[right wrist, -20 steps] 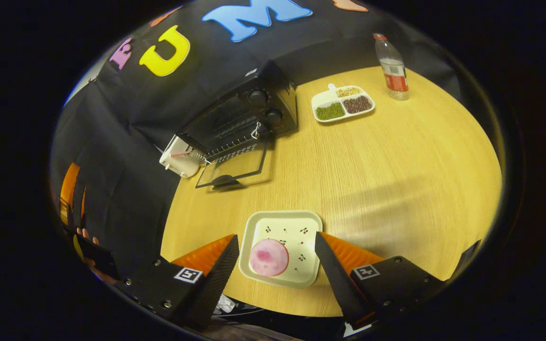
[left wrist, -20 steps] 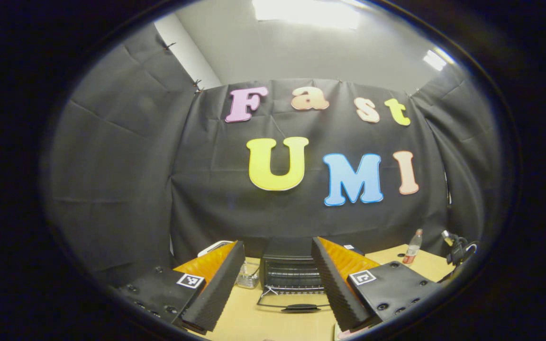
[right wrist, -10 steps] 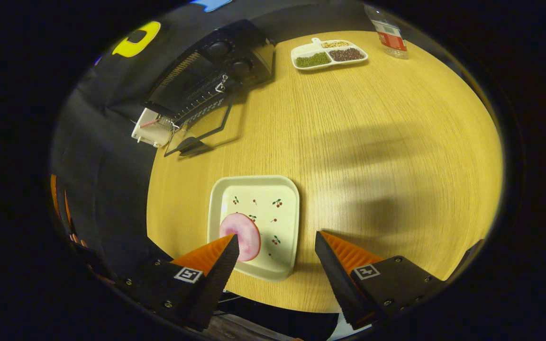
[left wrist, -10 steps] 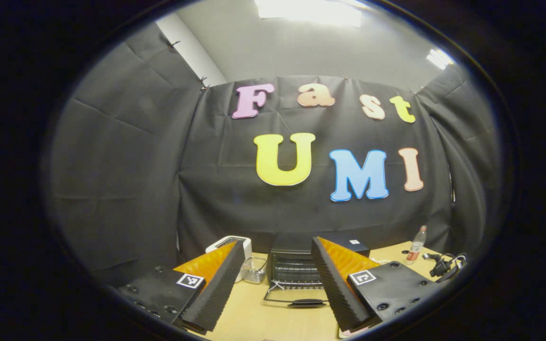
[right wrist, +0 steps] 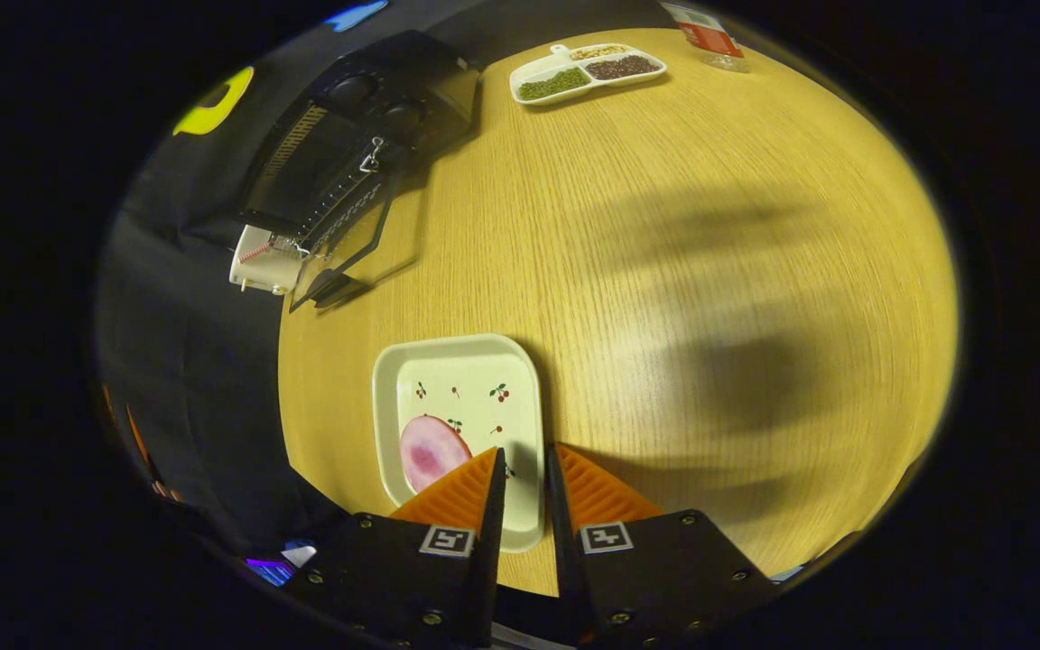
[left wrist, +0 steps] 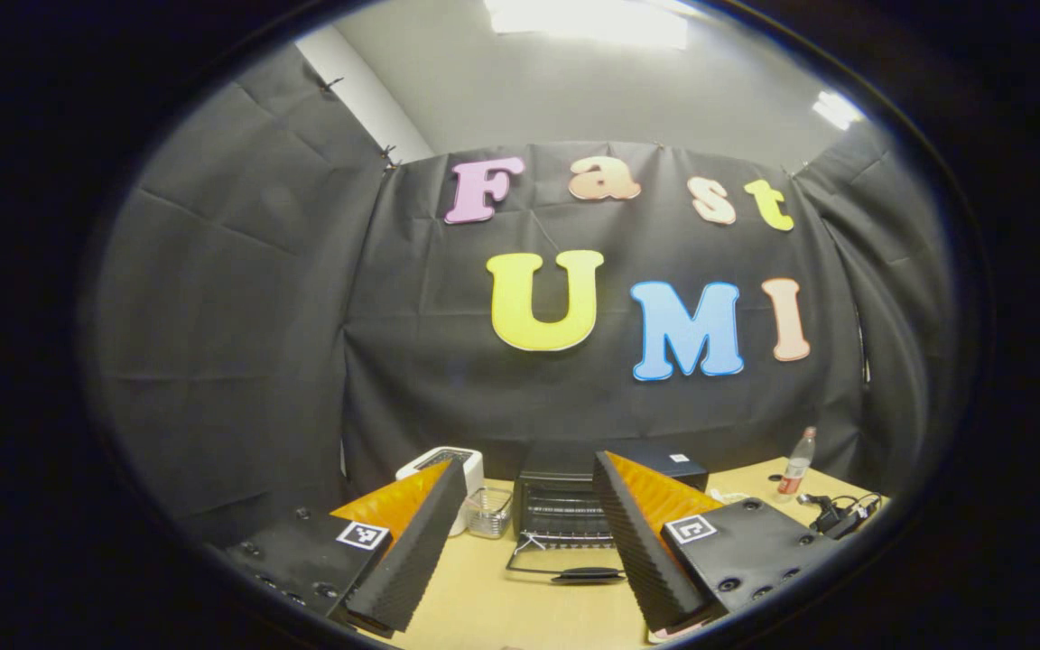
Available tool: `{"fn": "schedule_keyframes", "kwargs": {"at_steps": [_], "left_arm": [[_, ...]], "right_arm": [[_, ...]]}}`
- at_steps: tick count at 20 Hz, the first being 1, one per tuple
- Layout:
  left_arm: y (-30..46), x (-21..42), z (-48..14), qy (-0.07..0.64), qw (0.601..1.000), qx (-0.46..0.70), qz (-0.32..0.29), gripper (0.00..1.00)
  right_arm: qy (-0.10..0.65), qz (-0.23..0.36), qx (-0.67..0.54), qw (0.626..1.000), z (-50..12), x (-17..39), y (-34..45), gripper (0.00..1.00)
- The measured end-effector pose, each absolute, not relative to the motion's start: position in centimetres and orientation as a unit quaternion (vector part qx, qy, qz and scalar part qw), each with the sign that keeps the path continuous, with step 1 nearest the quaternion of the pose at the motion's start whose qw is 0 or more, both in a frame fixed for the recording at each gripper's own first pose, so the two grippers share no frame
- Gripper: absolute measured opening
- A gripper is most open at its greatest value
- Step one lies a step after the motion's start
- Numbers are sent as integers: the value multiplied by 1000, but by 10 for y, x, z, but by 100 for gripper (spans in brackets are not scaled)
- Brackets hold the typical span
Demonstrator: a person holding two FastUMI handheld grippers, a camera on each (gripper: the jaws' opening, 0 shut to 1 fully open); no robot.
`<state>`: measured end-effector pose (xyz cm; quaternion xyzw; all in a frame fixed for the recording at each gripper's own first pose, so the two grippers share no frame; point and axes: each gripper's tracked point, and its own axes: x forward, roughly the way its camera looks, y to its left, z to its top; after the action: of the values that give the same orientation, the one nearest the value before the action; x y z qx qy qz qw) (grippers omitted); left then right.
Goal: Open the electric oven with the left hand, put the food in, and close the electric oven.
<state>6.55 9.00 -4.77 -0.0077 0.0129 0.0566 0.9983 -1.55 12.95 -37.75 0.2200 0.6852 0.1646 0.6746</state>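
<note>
Your right gripper (right wrist: 520, 469) has nearly closed on the near right rim of the plate (right wrist: 448, 370); whether both fingers press it, I can't tell. The pink food (right wrist: 430, 450) lies loose just left: tilt the plate and it could slide off. Your left gripper (left wrist: 529, 506) hangs wide open and empty before the open oven (left wrist: 565, 506). No writing is readable.

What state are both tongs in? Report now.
Left tongs: open, holding nothing.
Right tongs: nearly closed over the plate edge; grip cannot be told.
</note>
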Motion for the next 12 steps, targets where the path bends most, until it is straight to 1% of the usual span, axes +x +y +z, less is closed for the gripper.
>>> {"fn": "schedule_keyframes", "kwargs": {"at_steps": [1,2,3,4,5,6,9,12], "left_arm": [[88,65,-49,14,998,-8,54,100],[88,66,-49,15,998,-8,54,100],[88,67,-50,15,998,-7,54,100],[89,67,-50,15,998,-7,55,100],[89,67,-50,15,998,-9,54,100],[90,68,-50,15,998,-11,55,100],[96,69,-49,12,998,-15,59,100],[101,70,-48,9,998,-11,61,100]], "right_arm": [[684,167,222,674,-380,-16,131,28],[685,146,218,679,-376,-14,118,28],[686,145,229,675,-385,-17,124,1],[684,146,236,674,-378,-16,119,4],[677,139,248,678,-385,-23,127,3],[678,132,254,678,-380,-19,125,0],[668,123,289,674,-375,-13,128,0],[654,119,305,682,-363,-8,132,1]]}}
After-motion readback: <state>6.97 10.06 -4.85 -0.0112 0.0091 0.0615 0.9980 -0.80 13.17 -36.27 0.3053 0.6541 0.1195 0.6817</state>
